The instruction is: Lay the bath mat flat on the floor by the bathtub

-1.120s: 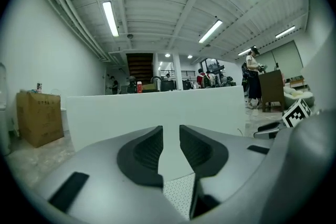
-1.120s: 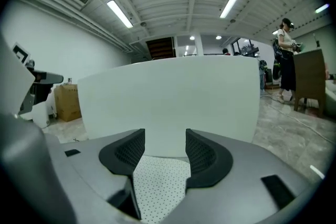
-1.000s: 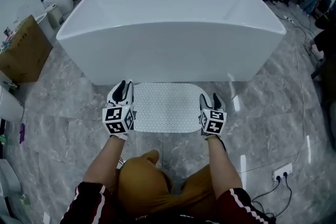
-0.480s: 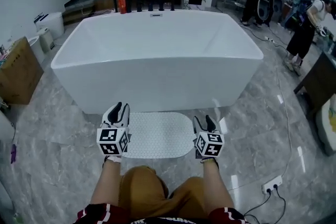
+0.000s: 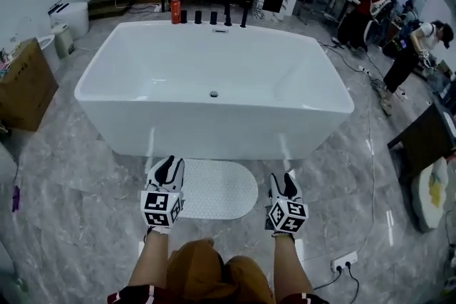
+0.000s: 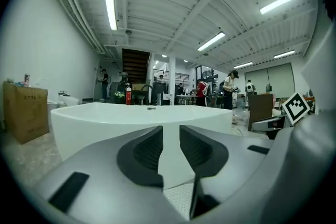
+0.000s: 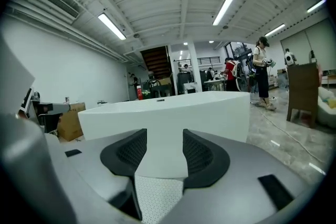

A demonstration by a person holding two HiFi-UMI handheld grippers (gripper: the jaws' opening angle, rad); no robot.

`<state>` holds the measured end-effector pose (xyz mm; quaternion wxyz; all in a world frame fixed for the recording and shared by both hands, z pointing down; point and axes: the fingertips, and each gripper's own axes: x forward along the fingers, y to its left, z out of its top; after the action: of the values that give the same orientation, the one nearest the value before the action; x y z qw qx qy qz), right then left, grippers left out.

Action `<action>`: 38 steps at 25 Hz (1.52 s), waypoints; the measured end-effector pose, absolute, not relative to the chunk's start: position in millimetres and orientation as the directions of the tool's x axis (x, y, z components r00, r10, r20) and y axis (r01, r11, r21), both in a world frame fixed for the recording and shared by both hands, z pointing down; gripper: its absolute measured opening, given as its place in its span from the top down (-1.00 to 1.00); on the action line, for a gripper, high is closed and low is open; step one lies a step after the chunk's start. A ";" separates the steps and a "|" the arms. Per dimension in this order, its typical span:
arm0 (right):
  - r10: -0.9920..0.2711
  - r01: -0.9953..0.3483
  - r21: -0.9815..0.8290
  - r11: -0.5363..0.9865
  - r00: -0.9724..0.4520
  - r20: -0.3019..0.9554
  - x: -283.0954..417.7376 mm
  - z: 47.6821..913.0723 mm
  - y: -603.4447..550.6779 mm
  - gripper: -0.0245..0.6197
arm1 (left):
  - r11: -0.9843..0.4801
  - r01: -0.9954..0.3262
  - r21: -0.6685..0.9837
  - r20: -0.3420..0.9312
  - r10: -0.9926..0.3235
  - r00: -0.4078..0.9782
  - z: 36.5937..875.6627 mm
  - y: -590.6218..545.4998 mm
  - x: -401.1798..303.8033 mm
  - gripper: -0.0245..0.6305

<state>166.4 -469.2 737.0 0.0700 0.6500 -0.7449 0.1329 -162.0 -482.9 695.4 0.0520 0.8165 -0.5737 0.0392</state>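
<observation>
The white dotted bath mat (image 5: 214, 189) lies flat on the grey marble floor, right in front of the white bathtub (image 5: 214, 92). Both grippers hover above the mat's near side. My left gripper (image 5: 169, 171) is over its left end, jaws a narrow gap apart with nothing between them. My right gripper (image 5: 283, 185) is just past its right end; its jaws have just been closing a little, still apart and empty. In the left gripper view, the left gripper (image 6: 171, 136) faces the tub (image 6: 105, 120) with the mat (image 6: 178, 199) below. The right gripper (image 7: 164, 152) shows the same, with mat (image 7: 157, 196) and tub (image 7: 168, 113).
A cardboard box (image 5: 25, 85) stands at the left. A red bottle (image 5: 175, 8) and dark taps sit on the tub's far rim. A power strip (image 5: 343, 263) with cable lies at the lower right. People (image 5: 370, 7) stand at the back right, beside dark furniture (image 5: 424, 142).
Both grippers have risen away from the mat, which stays flat on the floor. The head view has lifted and now shows more of the tub and the room.
</observation>
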 end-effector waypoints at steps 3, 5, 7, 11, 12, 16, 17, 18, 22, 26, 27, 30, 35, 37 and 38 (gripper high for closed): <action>-0.954 -0.988 -0.079 0.132 -0.148 0.261 155.7 678.3 -473.9 0.19 | -0.328 -0.942 0.071 0.129 -0.933 0.335 651.3 -486.8 -172.5 0.59; -0.952 -0.987 -0.066 0.145 -0.158 0.264 148.9 642.1 -471.8 0.19 | -0.320 -0.945 0.062 0.133 -0.936 0.326 616.7 -482.9 -177.2 0.59; -0.946 -0.985 -0.064 0.157 -0.169 0.275 144.6 607.8 -468.4 0.19 | -0.317 -0.947 0.054 0.133 -0.938 0.321 579.3 -476.5 -178.8 0.59; -0.932 -0.982 -0.065 0.180 -0.191 0.307 133.4 540.5 -452.1 0.19 | -0.309 -0.949 0.056 0.145 -0.938 0.314 504.6 -455.7 -188.0 0.64; -0.929 -0.980 -0.062 0.189 -0.199 0.314 131.4 524.4 -446.0 0.19 | -0.307 -0.950 0.057 0.148 -0.938 0.312 487.5 -448.7 -190.7 0.66; -0.920 -0.975 -0.050 0.217 -0.222 0.324 133.0 462.5 -423.3 0.19 | -0.284 -0.954 0.092 0.149 -0.944 0.295 426.5 -419.1 -198.6 0.66; -0.920 -0.975 -0.048 0.218 -0.222 0.324 135.9 447.6 -417.4 0.19 | -0.275 -0.955 0.108 0.150 -0.946 0.289 414.3 -411.4 -197.8 0.66; -0.920 -0.975 -0.047 0.217 -0.221 0.325 138.7 433.7 -411.1 0.19 | -0.268 -0.956 0.121 0.153 -0.946 0.285 403.4 -403.7 -195.9 0.66; -0.918 -0.974 -0.050 0.219 -0.223 0.327 144.2 387.5 -386.4 0.19 | -0.265 -0.954 0.139 0.159 -0.945 0.285 363.4 -373.3 -184.7 0.66; -0.924 -0.975 -0.072 0.209 -0.221 0.311 157.1 351.1 -357.0 0.19 | -0.280 -0.951 0.132 0.139 -0.944 0.298 323.3 -345.3 -169.3 0.66; -0.928 -0.976 -0.083 0.203 -0.218 0.301 160.6 343.0 -351.0 0.19 | -0.286 -0.950 0.126 0.127 -0.945 0.302 312.5 -341.2 -165.9 0.66; -0.936 -0.976 -0.097 0.193 -0.213 0.281 173.3 321.2 -330.9 0.19 | -0.293 -0.947 0.130 0.093 -0.947 0.306 283.1 -326.6 -153.8 0.66; -0.947 -0.977 -0.097 0.189 -0.207 0.246 194.4 294.3 -296.1 0.19 | -0.322 -0.943 0.082 0.066 -0.943 0.327 240.1 -303.4 -127.6 0.66; -0.949 -0.977 -0.101 0.190 -0.209 0.237 200.0 287.6 -282.7 0.19 | -0.339 -0.938 0.068 0.059 -0.938 0.343 229.4 -291.0 -118.2 0.66; -0.950 -0.977 -0.104 0.188 -0.208 0.232 202.6 284.0 -275.8 0.19 | -0.347 -0.935 0.070 0.057 -0.935 0.351 225.3 -284.3 -114.5 0.66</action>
<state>202.6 -275.8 284.0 0.0576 0.6267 -0.7687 0.1144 -114.5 -284.3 225.3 0.0450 0.8207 -0.5696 0.0033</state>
